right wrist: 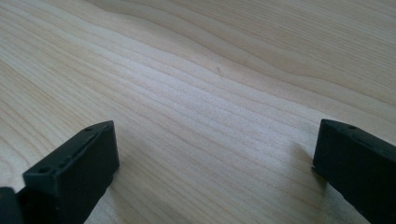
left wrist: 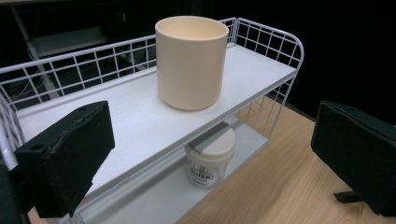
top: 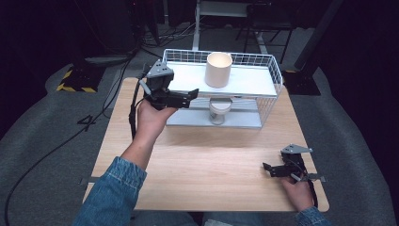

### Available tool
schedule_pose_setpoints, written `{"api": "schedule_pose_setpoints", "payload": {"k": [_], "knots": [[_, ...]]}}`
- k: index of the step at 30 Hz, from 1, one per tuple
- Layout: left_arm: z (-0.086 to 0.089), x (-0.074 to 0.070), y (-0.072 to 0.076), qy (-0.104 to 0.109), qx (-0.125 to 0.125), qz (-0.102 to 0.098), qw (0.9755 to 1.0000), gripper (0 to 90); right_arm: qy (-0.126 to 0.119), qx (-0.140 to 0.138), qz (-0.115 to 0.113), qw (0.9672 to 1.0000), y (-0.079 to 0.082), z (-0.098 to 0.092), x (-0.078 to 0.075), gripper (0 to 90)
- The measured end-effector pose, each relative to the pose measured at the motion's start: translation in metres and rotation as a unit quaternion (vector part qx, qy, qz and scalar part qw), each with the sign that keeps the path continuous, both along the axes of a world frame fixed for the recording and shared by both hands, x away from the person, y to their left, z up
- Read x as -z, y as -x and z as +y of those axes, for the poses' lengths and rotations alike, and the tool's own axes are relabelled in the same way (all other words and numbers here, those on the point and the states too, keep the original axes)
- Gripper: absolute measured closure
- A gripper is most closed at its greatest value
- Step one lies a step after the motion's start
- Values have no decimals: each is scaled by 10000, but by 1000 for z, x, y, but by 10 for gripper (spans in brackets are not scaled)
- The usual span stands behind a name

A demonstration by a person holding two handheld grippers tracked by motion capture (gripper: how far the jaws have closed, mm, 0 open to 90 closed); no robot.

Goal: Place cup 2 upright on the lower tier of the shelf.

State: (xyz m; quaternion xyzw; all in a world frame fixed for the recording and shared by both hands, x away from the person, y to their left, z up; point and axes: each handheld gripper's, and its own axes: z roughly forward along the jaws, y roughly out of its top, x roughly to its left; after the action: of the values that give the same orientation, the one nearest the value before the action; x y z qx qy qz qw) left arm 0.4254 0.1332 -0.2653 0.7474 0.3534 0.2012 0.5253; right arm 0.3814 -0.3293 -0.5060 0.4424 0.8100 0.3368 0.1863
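Left gripper (top: 181, 97): jaws apart, empty, facing cream cup (left wrist: 191, 60) at 12 o'clock on upper shelf (left wrist: 135, 121).
Approach: centre cup between jaws before closing.
Right gripper (top: 273, 169): jaws apart, idle on table (right wrist: 210, 93).

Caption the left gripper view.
Open left gripper faces a cream cup on the wire rack's upper shelf.

Overhead view; two close jaw-mounted cameras

Top shelf's pretty open, lower one's tight

Wire rack (top: 275, 70) railing walls three sides; cup (top: 218, 69) stands mid-shelf, jar (top: 219, 110) tucked underneath.
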Motion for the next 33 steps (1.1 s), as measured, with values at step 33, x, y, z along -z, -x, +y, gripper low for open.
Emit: {"api": "schedule_pose_setpoints", "payload": {"k": [33], "knots": [[65,85,68,-543,49,178,9984,1,1,4,-7,10000,0,0,0,1]]}}
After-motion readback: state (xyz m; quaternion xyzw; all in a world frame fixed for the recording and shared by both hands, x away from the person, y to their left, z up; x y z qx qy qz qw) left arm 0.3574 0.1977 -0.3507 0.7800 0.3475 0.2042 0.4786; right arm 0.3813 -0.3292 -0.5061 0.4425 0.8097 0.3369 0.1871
